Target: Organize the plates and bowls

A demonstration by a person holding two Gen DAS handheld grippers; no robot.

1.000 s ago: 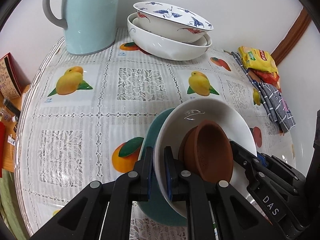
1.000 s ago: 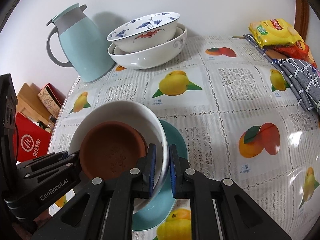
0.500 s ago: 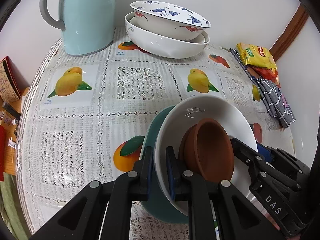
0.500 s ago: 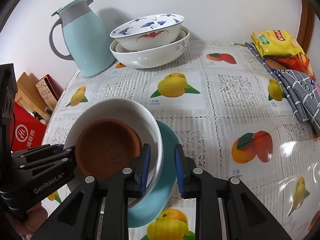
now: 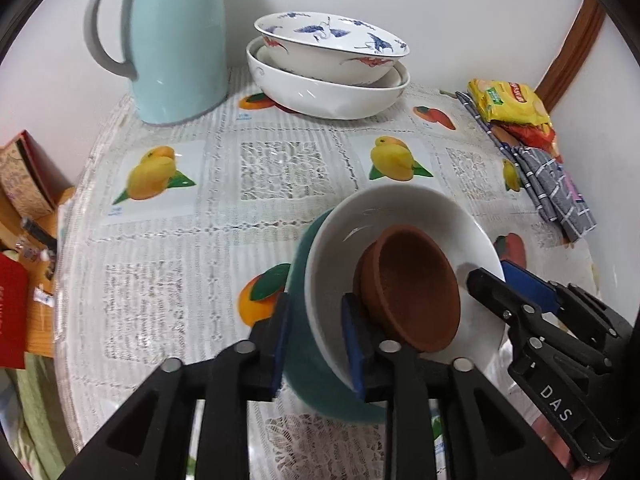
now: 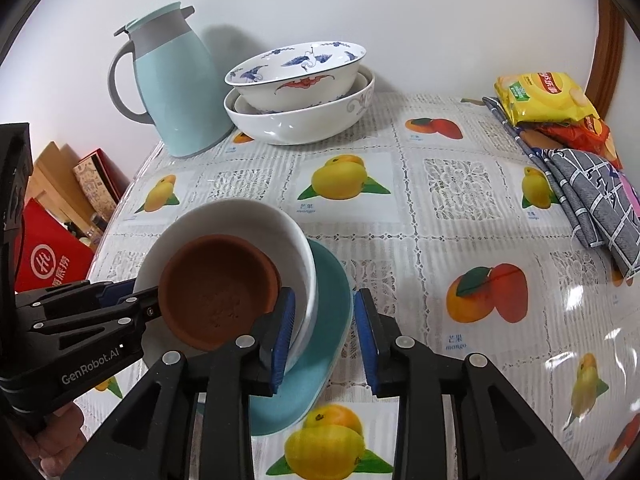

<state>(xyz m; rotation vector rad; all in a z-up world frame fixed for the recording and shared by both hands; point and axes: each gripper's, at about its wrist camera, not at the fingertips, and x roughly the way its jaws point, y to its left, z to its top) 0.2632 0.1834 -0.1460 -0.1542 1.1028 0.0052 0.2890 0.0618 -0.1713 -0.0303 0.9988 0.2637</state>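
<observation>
1. A stack of three dishes sits near the front edge of a table draped in a fruit-print lace tablecloth [image 6: 460,184]: a teal plate [image 6: 320,364] at the bottom, a white bowl [image 6: 240,220] on it, and a brown clay bowl [image 6: 218,292] nested inside the white one.

2. All three open upward. The clay bowl rests off-centre and tilted against the white bowl's inner wall, on the side nearest the cameras. The round dishes show no long axis.

3. The left gripper [image 5: 316,344] straddles the left rims of the plate and white bowl; its jaws are opening, blue pads apart, with the rims between them and a gap showing at the outer pad.

4. The right gripper [image 6: 324,336] straddles the opposite rims; its jaws are likewise opening, and the outer pad stands clear of the teal plate.

5. At the table's far side, by the wall, a blue-and-white crane-pattern bowl [image 6: 296,76] sits upright inside a larger white serving bowl [image 6: 304,120], just beside a pale blue jug [image 6: 172,88].

6. Snack packets [image 6: 548,96] and a folded grey checked cloth [image 6: 592,200] lie at the right edge.
</observation>
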